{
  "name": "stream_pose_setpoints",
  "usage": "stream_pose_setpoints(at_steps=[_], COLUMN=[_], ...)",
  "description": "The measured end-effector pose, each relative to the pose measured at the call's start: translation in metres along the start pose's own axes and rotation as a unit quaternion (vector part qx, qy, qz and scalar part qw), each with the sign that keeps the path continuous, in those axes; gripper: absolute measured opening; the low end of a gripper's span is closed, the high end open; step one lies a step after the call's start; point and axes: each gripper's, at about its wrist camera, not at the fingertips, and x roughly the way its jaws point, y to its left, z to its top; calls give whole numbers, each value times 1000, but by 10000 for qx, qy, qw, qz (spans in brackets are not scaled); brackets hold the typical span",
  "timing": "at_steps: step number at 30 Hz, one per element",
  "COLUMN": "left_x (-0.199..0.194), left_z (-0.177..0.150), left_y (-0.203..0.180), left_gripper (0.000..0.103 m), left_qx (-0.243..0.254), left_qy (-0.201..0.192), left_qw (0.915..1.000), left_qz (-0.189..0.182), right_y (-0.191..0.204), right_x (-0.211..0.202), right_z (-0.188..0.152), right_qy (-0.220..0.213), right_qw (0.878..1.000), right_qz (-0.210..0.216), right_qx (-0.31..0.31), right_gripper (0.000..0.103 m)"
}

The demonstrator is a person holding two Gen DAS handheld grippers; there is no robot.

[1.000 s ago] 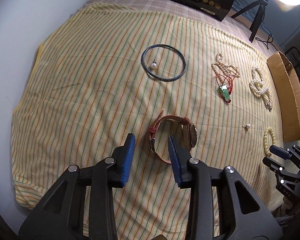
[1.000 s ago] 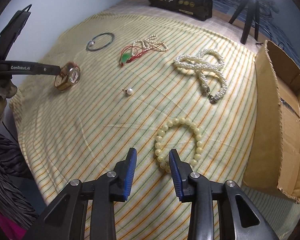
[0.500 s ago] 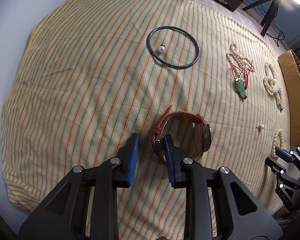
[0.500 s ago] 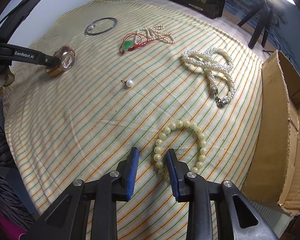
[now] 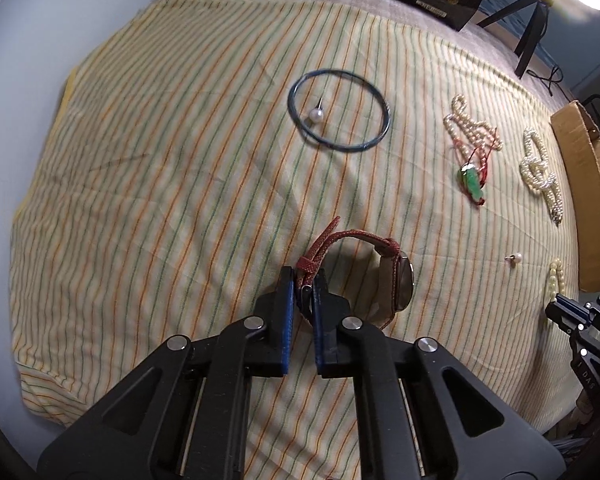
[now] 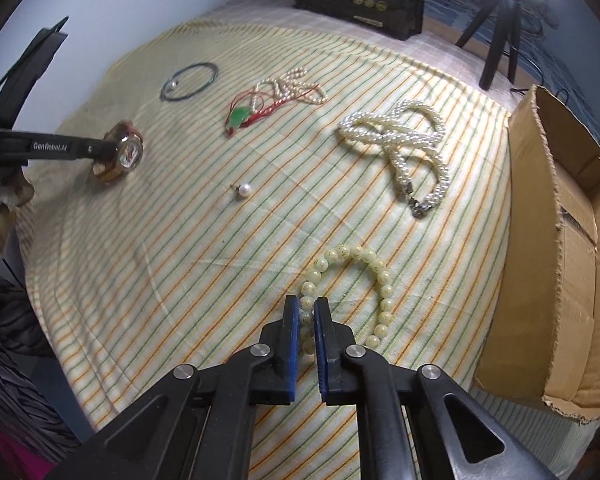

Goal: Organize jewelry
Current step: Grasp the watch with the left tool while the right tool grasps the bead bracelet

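Your left gripper (image 5: 303, 280) has just closed on the wristwatch's (image 5: 396, 280) red strap, your right gripper (image 6: 308, 312) on the cream bead bracelet (image 6: 364, 276); both pieces lie on the striped cloth (image 5: 160, 184), seemingly bound for the cardboard box (image 6: 556, 264) right of the bracelet.

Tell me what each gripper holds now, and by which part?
Left gripper: the watch, by its red strap. Right gripper: the bead bracelet, by its near-left beads.
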Motion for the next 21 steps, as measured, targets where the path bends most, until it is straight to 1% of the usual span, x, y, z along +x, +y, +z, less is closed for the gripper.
stream_pose_setpoints(at_steps=[5,12,21], left_x=[-13,-41,-61], left_z=[6,8,10], left_y=[-7,-23,-54], left_gripper=[6,6,6], left_qx=[-47,133,305], left_qy=[-177,-532,-759], left_qw=[9997,9976,9939], left_qz=[-176,-426,-740], right_y=[2,0,-10], right_x=[-18,-47,-81], right_z=[-4,-6,-3], right_qy=[-203,-591,-1012], right_qw=[9997,9979,9938], right_qz=[12,27,63], right_qx=[108,259,451], right_gripper=[5,5,5])
